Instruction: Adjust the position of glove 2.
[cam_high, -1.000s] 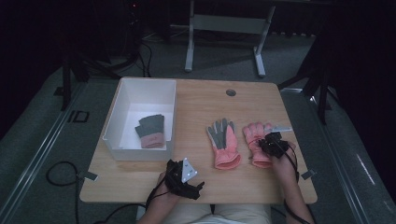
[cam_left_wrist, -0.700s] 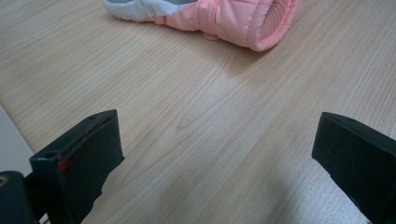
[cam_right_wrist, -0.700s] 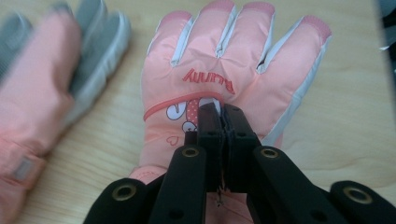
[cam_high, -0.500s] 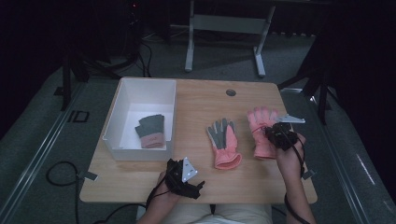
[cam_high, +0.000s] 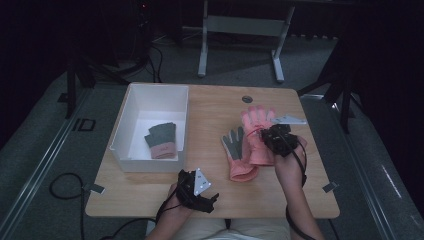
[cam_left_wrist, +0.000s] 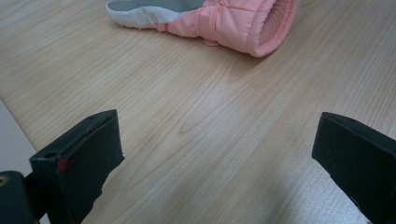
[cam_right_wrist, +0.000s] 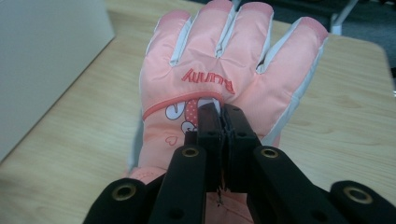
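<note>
The person's right forearm reaches in from the near edge of the table (cam_high: 310, 200) and angles toward the far side, the hand wrapped around the right gripper (cam_high: 274, 137) above the right half of the tabletop. In the right gripper view its jaws are pressed together, pinching a fold of fabric on the back of the pink glove (cam_right_wrist: 219, 70), just below the red lettering (the fingers of the glove point away from the camera, toward the far edge). In the high view that glove (cam_high: 257, 132) hangs partly over a second pink glove (cam_high: 237, 155), which lies palm up, grey palm showing, cuff toward the near edge; whether the pinched glove is clear of the wood I cannot tell.

The left hand rests low at the near edge, left of centre, holding the left gripper (cam_high: 197, 192) close to the tabletop with its grey three-cornered plate on top. In the left gripper view its jaws stand spread wide with bare wood between them, gripping nothing; the cuff of the second glove (cam_left_wrist: 243, 25) lies farther off.

A white box (cam_high: 150, 160) sits at the left of the table with a grey glove with a pink cuff (cam_high: 161, 140) inside it.
</note>
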